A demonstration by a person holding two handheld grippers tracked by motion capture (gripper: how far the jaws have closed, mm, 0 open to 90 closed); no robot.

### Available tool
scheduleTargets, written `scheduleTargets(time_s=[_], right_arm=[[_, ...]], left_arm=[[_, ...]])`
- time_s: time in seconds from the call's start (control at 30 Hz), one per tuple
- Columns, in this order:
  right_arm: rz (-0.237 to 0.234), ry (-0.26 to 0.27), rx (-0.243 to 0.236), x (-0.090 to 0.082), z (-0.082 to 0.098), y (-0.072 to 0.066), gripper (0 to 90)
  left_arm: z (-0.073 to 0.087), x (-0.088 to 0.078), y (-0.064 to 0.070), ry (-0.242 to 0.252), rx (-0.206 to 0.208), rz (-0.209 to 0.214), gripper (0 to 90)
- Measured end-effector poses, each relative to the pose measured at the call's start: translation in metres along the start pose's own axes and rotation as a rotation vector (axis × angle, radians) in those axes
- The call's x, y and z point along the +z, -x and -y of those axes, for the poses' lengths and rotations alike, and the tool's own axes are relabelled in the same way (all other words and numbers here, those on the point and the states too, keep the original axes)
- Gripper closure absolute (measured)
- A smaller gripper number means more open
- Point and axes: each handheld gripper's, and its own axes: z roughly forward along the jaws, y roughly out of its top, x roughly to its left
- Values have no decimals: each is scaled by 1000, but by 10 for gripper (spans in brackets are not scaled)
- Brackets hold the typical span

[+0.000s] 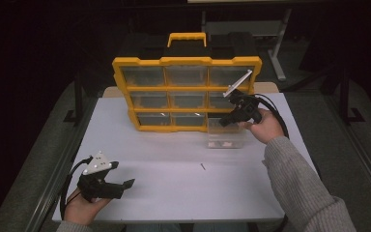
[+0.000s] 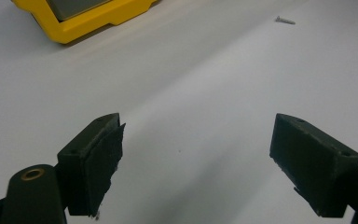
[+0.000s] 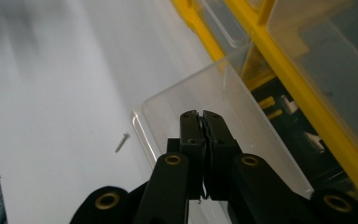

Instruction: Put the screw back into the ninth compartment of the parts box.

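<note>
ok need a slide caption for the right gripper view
Shut right tool poised over a clear plastic drawer beside the yellow organizer, a loose screw on the white table.

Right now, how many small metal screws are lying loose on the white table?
1. The small metal screw lies on the bare white table, in front of the clear plastic drawer. More may be hidden inside the drawer or the yellow organiser.
</note>
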Motion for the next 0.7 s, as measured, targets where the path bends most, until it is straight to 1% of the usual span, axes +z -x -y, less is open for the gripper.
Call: scheduleTargets(time_s=[0.07,0.13,0.4,0.43,0.47,0.5,0.57,0.6,0.63,0.67,0.7], right_arm=[[3,-3,-3,4,3,2,867],[3,-9,11,7,5,3,867],[-3,-4,27,16,12,8,866],[3,-7,28,17,13,9,865],[9,-13,41,18,14,9,865],[5,-9,32,19,14,10,864],[4,-12,34,21,15,10,863],[9,-21,48,22,16,10,863],[9,-22,51,22,16,10,862],[2,-14,41,24,16,11,862],[4,-14,43,24,16,11,861]], left_arm=[[0,0,1,3,-1,1,164],[0,0,1,1,-2,1,164],[0,1,1,-6,2,1,164],[0,1,1,-6,3,1,164],[0,1,1,-6,2,2,164],[0,1,0,-3,3,2,164],[0,1,0,-2,1,4,164],[0,1,0,-2,2,3,164],[0,1,0,-2,3,3,164],[0,1,0,-4,3,4,164],[0,2,0,-4,2,3,164]])
